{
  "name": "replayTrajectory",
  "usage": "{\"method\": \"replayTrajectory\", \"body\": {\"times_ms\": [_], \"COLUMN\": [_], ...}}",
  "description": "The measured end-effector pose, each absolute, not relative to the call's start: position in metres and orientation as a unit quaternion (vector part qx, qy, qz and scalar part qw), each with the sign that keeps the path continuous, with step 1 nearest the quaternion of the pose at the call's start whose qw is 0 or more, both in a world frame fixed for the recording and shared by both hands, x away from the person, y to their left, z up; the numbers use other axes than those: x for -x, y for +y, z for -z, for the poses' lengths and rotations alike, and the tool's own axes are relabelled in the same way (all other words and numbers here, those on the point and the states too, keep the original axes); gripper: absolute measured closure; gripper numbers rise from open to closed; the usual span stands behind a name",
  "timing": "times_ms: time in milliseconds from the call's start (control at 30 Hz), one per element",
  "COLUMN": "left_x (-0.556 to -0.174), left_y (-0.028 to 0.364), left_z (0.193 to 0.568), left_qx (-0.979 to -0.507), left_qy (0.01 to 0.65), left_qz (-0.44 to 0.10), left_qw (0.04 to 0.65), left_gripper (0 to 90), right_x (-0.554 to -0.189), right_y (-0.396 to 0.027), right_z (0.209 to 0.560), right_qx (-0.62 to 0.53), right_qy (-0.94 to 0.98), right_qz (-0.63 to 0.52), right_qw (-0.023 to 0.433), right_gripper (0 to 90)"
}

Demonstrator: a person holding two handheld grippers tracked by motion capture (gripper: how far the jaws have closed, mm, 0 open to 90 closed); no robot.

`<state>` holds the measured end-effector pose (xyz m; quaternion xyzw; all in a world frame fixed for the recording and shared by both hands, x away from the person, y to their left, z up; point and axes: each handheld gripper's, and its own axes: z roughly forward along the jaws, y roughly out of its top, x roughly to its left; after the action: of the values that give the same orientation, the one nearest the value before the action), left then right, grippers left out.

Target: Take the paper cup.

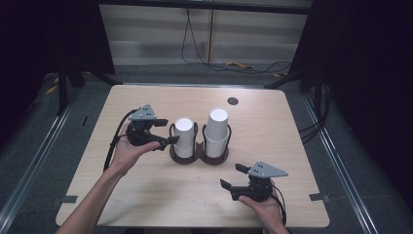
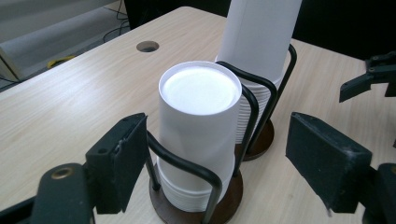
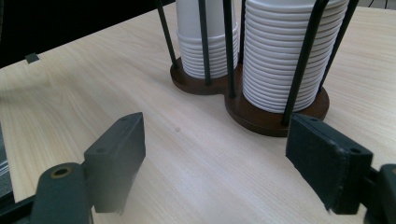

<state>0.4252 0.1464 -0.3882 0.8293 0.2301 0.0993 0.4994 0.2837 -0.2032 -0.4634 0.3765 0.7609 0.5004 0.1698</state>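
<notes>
A: 2 stacks of white paper cups are seen on 1 light wooden table. How is the room described?

B: Dark surroundings are seen, with a grey floor, metal rails at both sides, cables at the back, and 1 round hole near the table's far edge.

A: How are the cups kept?

B: 1 brown holder with 2 round bases and black wire loops is seen at the table's middle. The shorter stack is set in its left half, the taller stack in its right half. All cups are turned upside down.

A: Is any writing found?

B: No readable brand or label is made out on the cups or holder.

A: And the grippers?

B: 2 are counted. The left gripper is held just beside the shorter stack, jaws spread wide on either side of it, pads not pressing. The right gripper is held near the table's front edge, apart from the holder, jaws wide with nothing between them.
</notes>
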Motion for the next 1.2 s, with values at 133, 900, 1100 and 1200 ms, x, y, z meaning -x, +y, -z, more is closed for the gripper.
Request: {"method": "replayTrajectory", "body": {"times_ms": [133, 900, 1100, 1200], "left_x": [-0.43, -0.46, -0.464, -0.467], "left_y": [0.138, 0.103, 0.094, 0.09], "left_z": [0.383, 0.371, 0.373, 0.374], "left_qx": [-0.835, -0.881, -0.895, -0.902], "left_qy": [0.224, 0.202, 0.199, 0.197], "left_qz": [-0.102, -0.085, -0.091, -0.09], "left_qw": [0.492, 0.418, 0.389, 0.374], "left_gripper": [21.1, 21.2, 22.9, 24.1], "right_x": [-0.284, -0.283, -0.283, -0.283], "right_y": [-0.202, -0.203, -0.204, -0.204], "right_z": [0.464, 0.464, 0.464, 0.464], "right_qx": [-0.376, -0.374, -0.375, -0.374], "right_qy": [0.762, 0.764, 0.764, 0.764], "right_qz": [-0.499, -0.499, -0.499, -0.499], "right_qw": [0.167, 0.164, 0.164, 0.163], "right_gripper": [20.1, 20.0, 20.1, 20.1]}}
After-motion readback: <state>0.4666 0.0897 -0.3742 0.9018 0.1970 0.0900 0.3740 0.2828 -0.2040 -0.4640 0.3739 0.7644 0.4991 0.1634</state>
